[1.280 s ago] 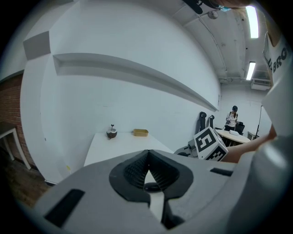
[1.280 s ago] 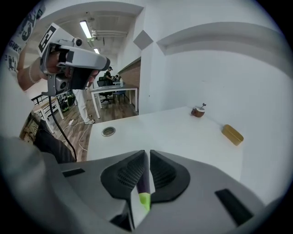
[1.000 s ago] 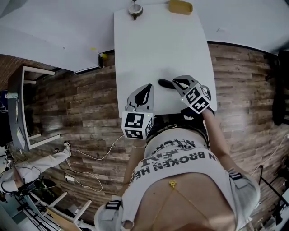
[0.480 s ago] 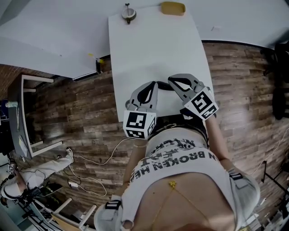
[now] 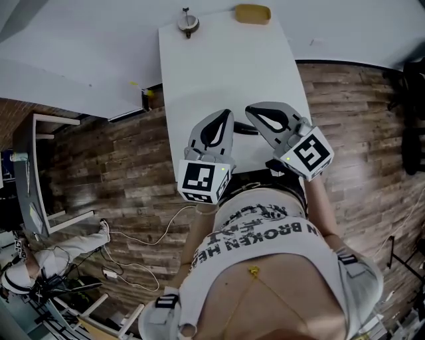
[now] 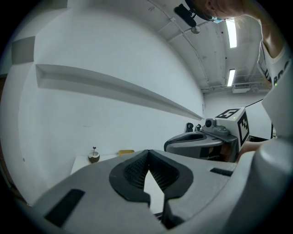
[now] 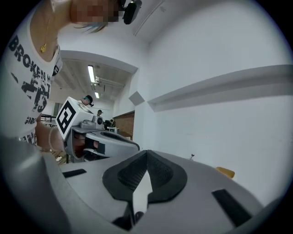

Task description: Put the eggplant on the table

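**Eggplant looks down on the table, both grippers empty**

Head view: the eggplant (image 5: 244, 131) shows only as a dark sliver lying on the white table (image 5: 219, 66). It sits toward the table's near end, between the two gripper noses, mostly hidden under the right gripper (image 5: 252, 111). The left gripper (image 5: 224, 114) is just beside it, and both hang above the tabletop. At the far end are a small round thing with a stem (image 5: 188, 21) and a yellow thing (image 5: 252, 12), both well apart from the eggplant.

Left gripper view: jaws together, nothing between them. It points roughly level along the table toward the wall, with the right gripper alongside.

Right gripper view: jaws pressed together, empty. The eggplant is not in frame.

Judgement: the placement looks done.

Risks:
- Neither gripper camera sees the eggplant, so lowering either gripper blind could clip it.
- It has a rounded body and lies near the front edge, so a nudge could roll it off.
- Too much of it is hidden to tell how steady it lies.
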`<state>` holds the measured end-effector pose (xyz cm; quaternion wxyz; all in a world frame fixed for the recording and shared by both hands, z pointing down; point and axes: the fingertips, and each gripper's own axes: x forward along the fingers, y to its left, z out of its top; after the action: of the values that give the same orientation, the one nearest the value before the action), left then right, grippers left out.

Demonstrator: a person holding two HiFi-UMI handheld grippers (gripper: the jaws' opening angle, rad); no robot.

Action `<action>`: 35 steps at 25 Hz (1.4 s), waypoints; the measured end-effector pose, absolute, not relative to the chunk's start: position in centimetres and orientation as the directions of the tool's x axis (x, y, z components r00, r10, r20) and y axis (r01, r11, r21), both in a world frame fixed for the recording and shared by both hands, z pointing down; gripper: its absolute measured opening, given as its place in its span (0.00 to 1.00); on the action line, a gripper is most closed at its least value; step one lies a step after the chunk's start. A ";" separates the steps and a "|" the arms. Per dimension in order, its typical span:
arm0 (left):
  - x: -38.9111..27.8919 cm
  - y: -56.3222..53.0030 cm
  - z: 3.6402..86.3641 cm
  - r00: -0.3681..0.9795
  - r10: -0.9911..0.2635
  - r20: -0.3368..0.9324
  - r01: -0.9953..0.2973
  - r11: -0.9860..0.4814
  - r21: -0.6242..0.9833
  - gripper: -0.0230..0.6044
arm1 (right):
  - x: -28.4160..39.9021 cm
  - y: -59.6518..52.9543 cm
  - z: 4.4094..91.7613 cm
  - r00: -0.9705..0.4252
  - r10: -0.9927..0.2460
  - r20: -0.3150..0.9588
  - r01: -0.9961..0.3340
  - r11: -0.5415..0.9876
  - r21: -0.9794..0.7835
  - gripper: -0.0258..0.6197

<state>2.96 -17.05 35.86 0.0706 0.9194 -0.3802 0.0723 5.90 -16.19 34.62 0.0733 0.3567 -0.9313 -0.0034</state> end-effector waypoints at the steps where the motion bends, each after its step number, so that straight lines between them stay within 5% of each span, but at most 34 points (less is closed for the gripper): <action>1: 3.1 -17.1 35.4 0.703 -0.689 0.176 -0.708 -0.703 0.072 0.04 | 6.0 -16.2 34.0 -0.735 -0.668 0.115 -0.667 0.743 0.054 0.05; 13: 3.9 -16.9 31.8 0.721 -0.684 0.109 -0.691 -0.722 0.037 0.04 | 6.9 -16.2 30.1 -0.731 -0.682 0.017 -0.680 0.730 0.068 0.05; 35: 3.5 -17.5 32.0 0.706 -0.699 0.117 -0.705 -0.709 0.021 0.04 | 7.3 -16.8 29.8 -0.725 -0.689 0.021 -0.686 0.724 0.070 0.05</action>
<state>3.46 -17.53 32.02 0.0322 0.9230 -0.3803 0.0499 7.34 -16.84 29.83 0.0226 0.3702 -0.9282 -0.0288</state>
